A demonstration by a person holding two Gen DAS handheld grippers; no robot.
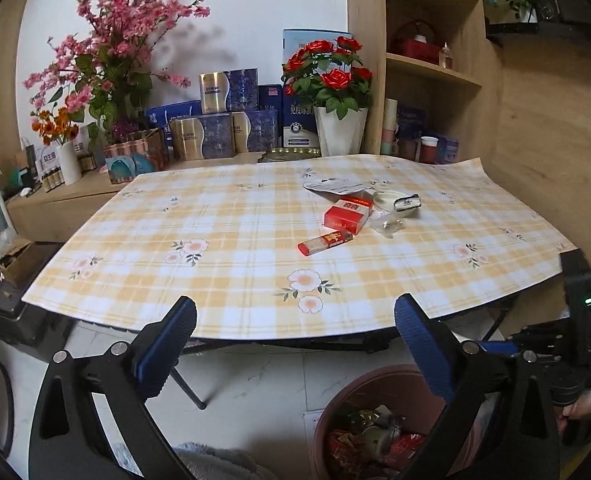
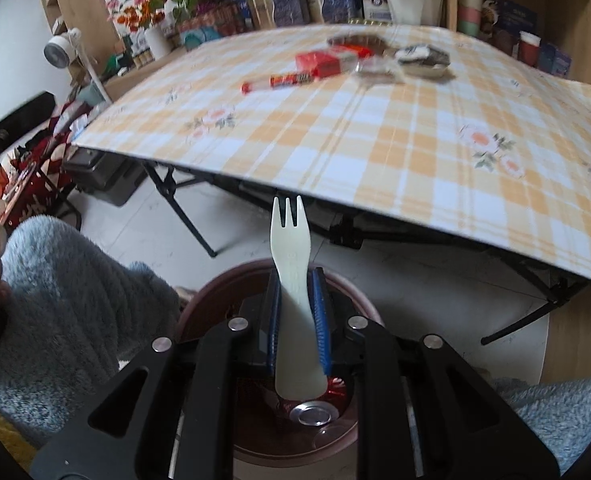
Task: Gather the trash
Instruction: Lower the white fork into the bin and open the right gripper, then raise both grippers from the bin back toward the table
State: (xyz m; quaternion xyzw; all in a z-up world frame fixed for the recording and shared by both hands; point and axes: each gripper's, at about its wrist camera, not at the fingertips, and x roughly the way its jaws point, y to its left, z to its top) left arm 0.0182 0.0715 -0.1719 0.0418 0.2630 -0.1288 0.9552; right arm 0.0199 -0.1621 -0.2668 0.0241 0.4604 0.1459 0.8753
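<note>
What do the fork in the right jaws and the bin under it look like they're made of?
Fork: probably plastic, matte cream-white, thin and moulded in one piece with short tines. Bin: likely plastic too, brownish-red with a smooth, slightly glossy rounded rim, though glazed ceramic can't be ruled out.

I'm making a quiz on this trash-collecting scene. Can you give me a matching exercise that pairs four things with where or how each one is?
Things:
1. plastic fork
2. lighter
3. left gripper
4. trash bin

States:
A. on the floor, in front of the table
B. open, nothing between the fingers
C. clamped in the right gripper
D. lying on the checked tablecloth

Pairs: 1-C, 2-D, 3-B, 4-A
</note>
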